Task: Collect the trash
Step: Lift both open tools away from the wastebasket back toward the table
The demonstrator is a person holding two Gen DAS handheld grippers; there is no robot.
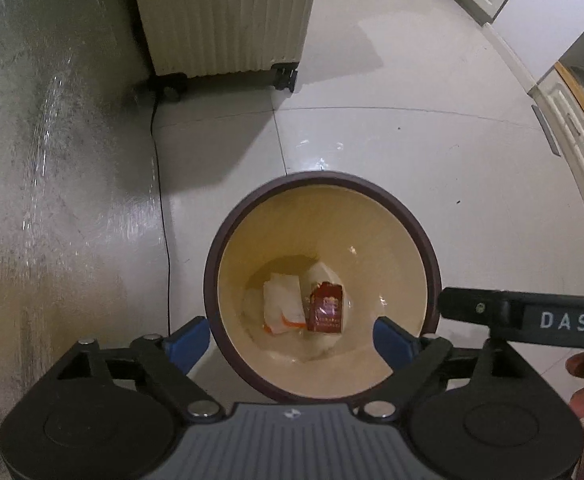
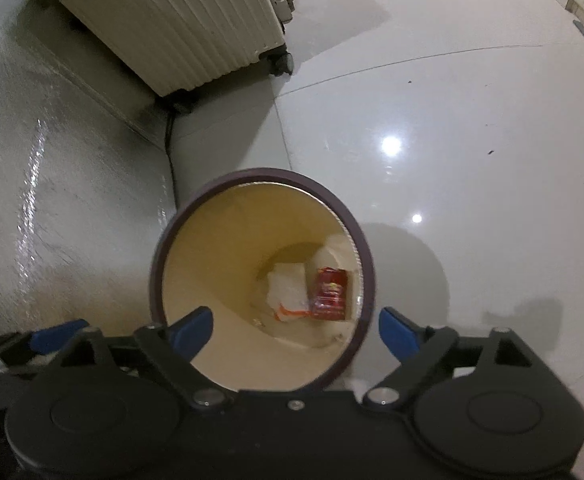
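A round trash bin (image 1: 228, 240) with a dark rim and cream inside stands on the tiled floor; it also shows in the right wrist view (image 2: 160, 248). At its bottom lie a red packet (image 1: 326, 308) (image 2: 331, 294) and a white wrapper with orange print (image 1: 282, 304) (image 2: 288, 292). My left gripper (image 1: 292, 338) is open and empty above the bin's near rim. My right gripper (image 2: 296, 332) is open and empty above the bin too. The right gripper's body (image 1: 532, 316) shows at the right of the left wrist view, and a left fingertip (image 2: 58, 336) shows in the right wrist view.
A cream ribbed suitcase (image 1: 224, 12) (image 2: 180, 20) on wheels stands beyond the bin against a pale wall (image 1: 44, 160). A black cable (image 1: 160, 184) runs along the wall's foot. White cabinets (image 1: 572, 128) line the right. Glossy floor tiles (image 2: 452, 120) lie to the right of the bin.
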